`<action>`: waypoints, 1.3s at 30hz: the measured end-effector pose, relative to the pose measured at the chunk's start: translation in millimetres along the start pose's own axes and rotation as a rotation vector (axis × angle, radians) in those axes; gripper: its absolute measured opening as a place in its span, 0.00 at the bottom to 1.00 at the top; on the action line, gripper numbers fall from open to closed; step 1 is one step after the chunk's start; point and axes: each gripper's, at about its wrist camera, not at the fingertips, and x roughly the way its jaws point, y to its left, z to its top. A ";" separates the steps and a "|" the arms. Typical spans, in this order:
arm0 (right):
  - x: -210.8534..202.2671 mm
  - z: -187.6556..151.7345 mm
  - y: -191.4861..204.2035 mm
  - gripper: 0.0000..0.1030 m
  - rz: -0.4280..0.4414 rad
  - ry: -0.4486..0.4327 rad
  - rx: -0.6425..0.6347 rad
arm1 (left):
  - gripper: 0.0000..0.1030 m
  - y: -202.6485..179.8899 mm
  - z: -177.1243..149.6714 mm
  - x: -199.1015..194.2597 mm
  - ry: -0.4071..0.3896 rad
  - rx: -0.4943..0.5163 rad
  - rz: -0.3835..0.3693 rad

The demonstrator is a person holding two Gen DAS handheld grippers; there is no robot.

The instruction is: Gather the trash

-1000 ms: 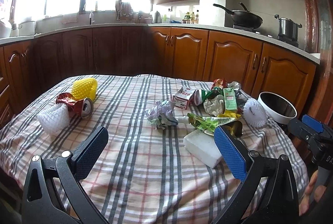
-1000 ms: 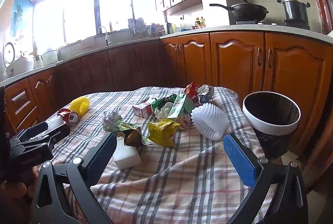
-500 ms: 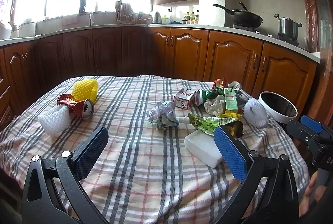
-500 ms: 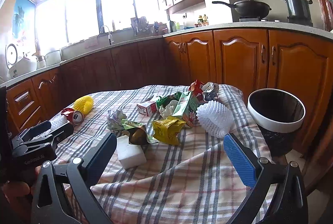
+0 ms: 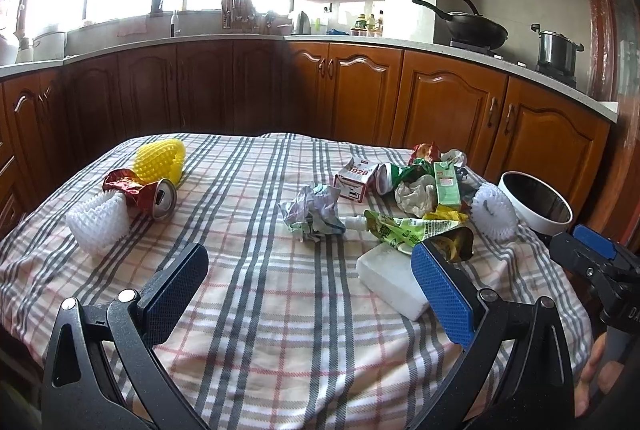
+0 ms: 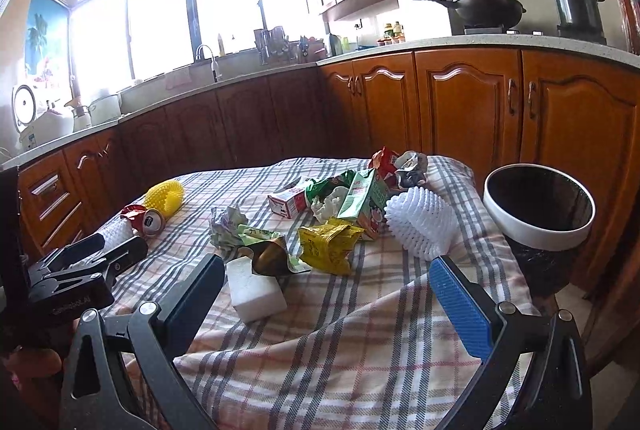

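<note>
Trash lies on a checked tablecloth (image 5: pixel 260 310). On the left are a yellow foam net (image 5: pixel 160 159), a crushed red can (image 5: pixel 150 193) and a white foam net (image 5: pixel 98 224). In the middle is crumpled paper (image 5: pixel 314 212). On the right are a white foam block (image 5: pixel 390 280), a green wrapper (image 5: pixel 412 230), a red-white carton (image 5: pixel 355 179), a green carton (image 5: pixel 447 184) and a white foam net (image 5: pixel 494 216). A yellow packet (image 6: pixel 328 244) shows in the right wrist view. My left gripper (image 5: pixel 308 278) is open and empty above the near table. My right gripper (image 6: pixel 328 290) is open and empty near the foam block (image 6: pixel 254 288).
A black bin with a white rim (image 6: pixel 538 206) stands off the table's right edge, also in the left wrist view (image 5: pixel 536 202). Wooden cabinets (image 5: pixel 440 110) and a counter with a wok (image 5: pixel 474 26) and a pot (image 5: pixel 556 48) run behind.
Both grippers have drifted slightly; the right wrist view has shifted a little, with the trash and bin sitting slightly lower and rightward. Nothing was grasped.
</note>
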 end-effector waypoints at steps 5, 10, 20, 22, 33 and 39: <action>14.4 1.0 0.0 0.99 0.028 0.033 0.009 | 1.00 2.5 3.4 13.3 0.032 -0.002 -0.004; 31.9 5.2 -5.1 0.89 0.072 0.078 0.048 | 1.00 7.4 11.3 32.4 0.070 -0.012 -0.015; 79.1 16.8 -13.7 0.55 0.219 0.218 0.187 | 0.99 14.3 29.6 78.6 0.152 -0.035 -0.055; 87.3 18.7 -13.5 0.53 0.231 0.238 0.193 | 0.98 14.3 30.5 89.2 0.171 -0.039 -0.059; 134.6 14.2 -11.3 0.31 0.298 0.391 0.196 | 0.83 12.3 30.2 156.1 0.303 -0.043 -0.063; 145.6 0.4 -8.1 0.12 0.336 0.455 0.190 | 0.44 12.5 23.3 173.2 0.364 -0.069 -0.113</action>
